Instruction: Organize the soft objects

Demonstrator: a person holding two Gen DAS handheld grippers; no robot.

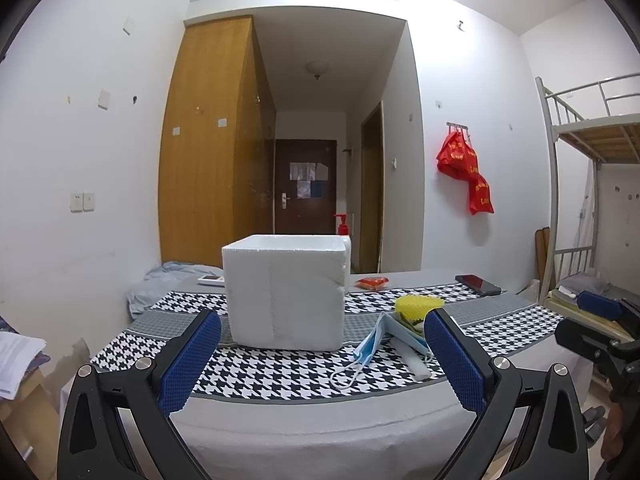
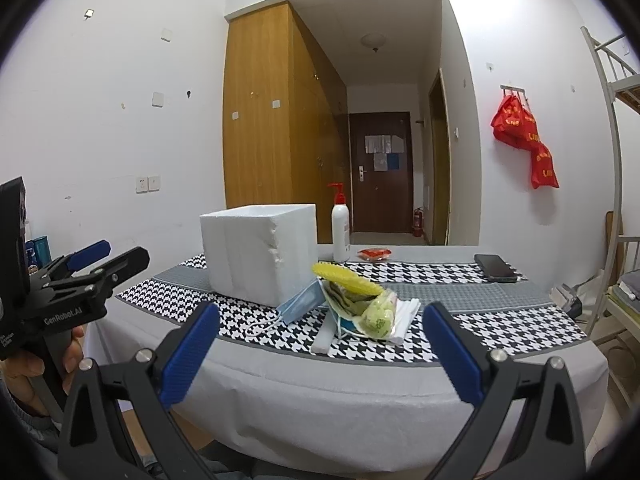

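Note:
A white foam box (image 1: 285,294) (image 2: 259,256) stands open-topped on the houndstooth table runner. To its right lies a pile of soft items: a blue face mask (image 1: 374,342) (image 2: 301,303), a yellow mesh piece (image 1: 418,305) (image 2: 347,278), a pale green bundle (image 2: 378,314) and white foam strips (image 1: 412,358) (image 2: 323,336). My left gripper (image 1: 320,360) is open, held short of the table's front edge and facing the box. My right gripper (image 2: 320,354) is open too, in front of the pile, with nothing between its fingers. In the right wrist view the left gripper (image 2: 108,254) shows at the left, held by a hand (image 2: 24,364).
A white pump bottle (image 2: 341,226) stands behind the box. A red packet (image 2: 374,254) and a dark phone (image 2: 496,268) lie at the back of the table (image 2: 360,400). A wooden wardrobe (image 2: 276,120), red bags (image 2: 524,136) on wall hooks and a bunk bed (image 1: 592,140) surround it.

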